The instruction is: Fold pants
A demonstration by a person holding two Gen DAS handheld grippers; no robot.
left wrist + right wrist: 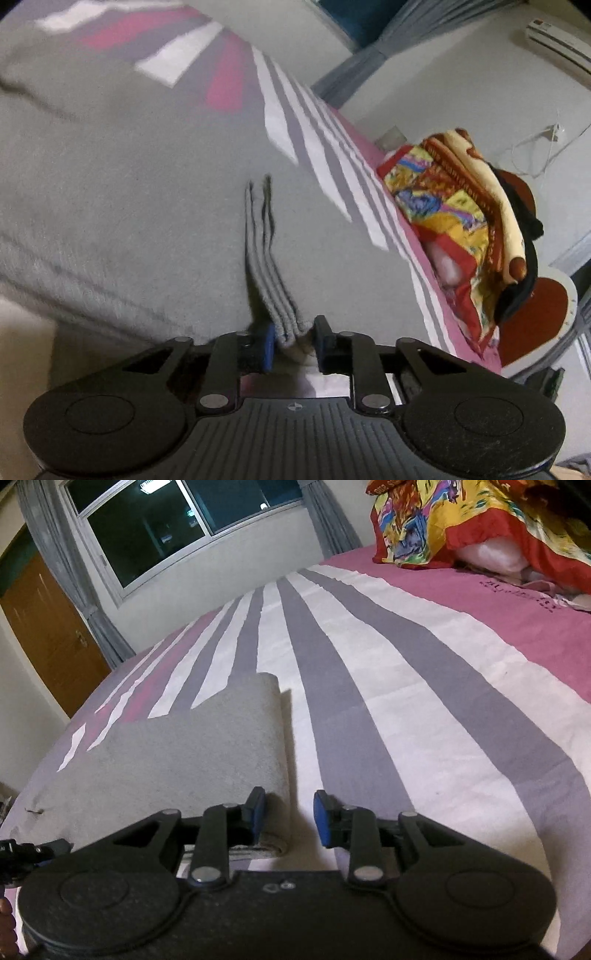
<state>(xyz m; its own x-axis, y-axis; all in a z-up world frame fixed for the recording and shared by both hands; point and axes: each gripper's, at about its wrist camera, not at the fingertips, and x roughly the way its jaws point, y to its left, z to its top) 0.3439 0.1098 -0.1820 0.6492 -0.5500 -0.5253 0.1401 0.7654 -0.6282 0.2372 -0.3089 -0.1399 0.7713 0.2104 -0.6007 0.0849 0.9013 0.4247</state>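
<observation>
Evidently the fold is under way rather than finished: the grey pants lie on the striped bed, already doubled at least once, their folded edge running away from the right wrist camera toward the window. In the left wrist view the left gripper has a stack of ribbed grey layers, probably the waistband or a cuff, standing between its blue pads; the jaws are drawn in close about the bundle and it looks pinched, though the picture is blurred and I cannot be sure how firmly both pads bear on the cloth. The rest of the garment spreads wide across that view, filling most of it. The right gripper stands open to a moderate gap, holding nothing; its left pad sits over or against the near corner of the folded pants, while the other pad hangs above bare sheet. My reading is that one end is being carried over for the next fold, with the right side free to pin or take a matching corner. That move calls for keeping the layers together in the left gripper's grasp, laying the edge square on the far end, and smoothing so the soft fleece does not bunch. A colourful blanket is heaped well apart at the head of the bed.
</observation>
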